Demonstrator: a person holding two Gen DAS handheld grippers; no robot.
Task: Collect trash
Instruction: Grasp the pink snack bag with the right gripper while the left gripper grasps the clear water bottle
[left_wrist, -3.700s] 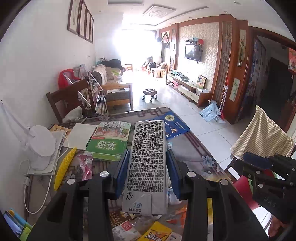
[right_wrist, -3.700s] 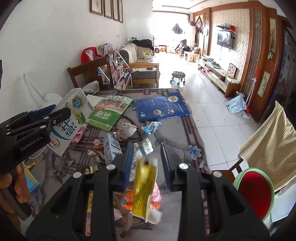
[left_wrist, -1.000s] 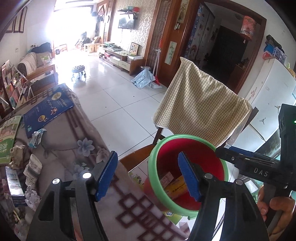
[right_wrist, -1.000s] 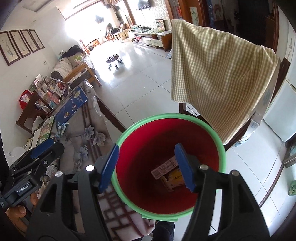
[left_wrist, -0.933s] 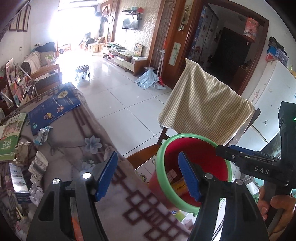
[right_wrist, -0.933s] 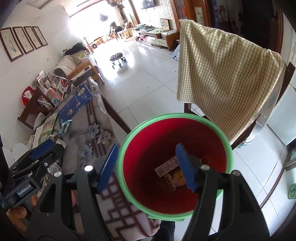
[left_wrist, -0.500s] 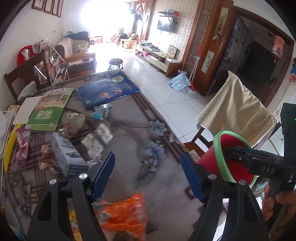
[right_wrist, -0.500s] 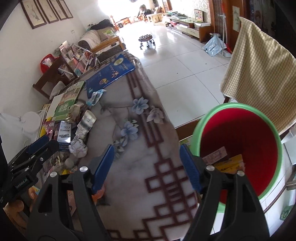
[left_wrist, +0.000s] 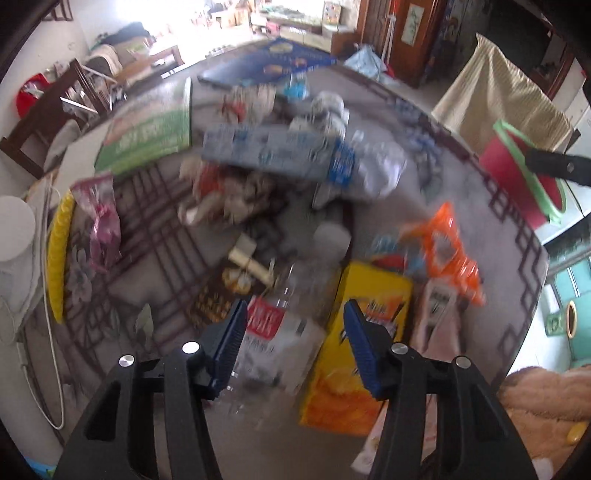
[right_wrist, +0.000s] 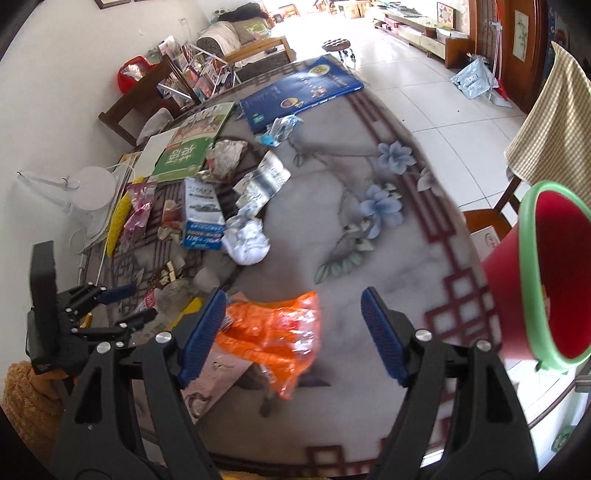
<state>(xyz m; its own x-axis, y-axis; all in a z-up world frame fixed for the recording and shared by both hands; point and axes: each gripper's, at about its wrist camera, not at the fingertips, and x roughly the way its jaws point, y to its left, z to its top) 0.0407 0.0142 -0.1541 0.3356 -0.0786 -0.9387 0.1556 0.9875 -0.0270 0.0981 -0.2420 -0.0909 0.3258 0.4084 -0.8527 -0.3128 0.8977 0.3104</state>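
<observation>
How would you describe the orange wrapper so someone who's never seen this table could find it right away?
Start at the red bin with the green rim beside the table's edge, then look across the patterned tablecloth toward the litter pile. The orange wrapper lies nearest, below the right gripper. It is the only bright orange, crinkled, see-through plastic there; beside it lies pale printed paper.

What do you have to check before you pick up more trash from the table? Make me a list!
1. Right tool open and empty: ok.
2. Orange wrapper lies between its fingers, not yet pinched: ok.
3. Left tool empty, its jaws have just been closing: ok.
4. Which piece the left tool is over, clear bag with red label or yellow packet: cannot tell, blurred.
5. Red bucket has room: cannot tell.
</observation>
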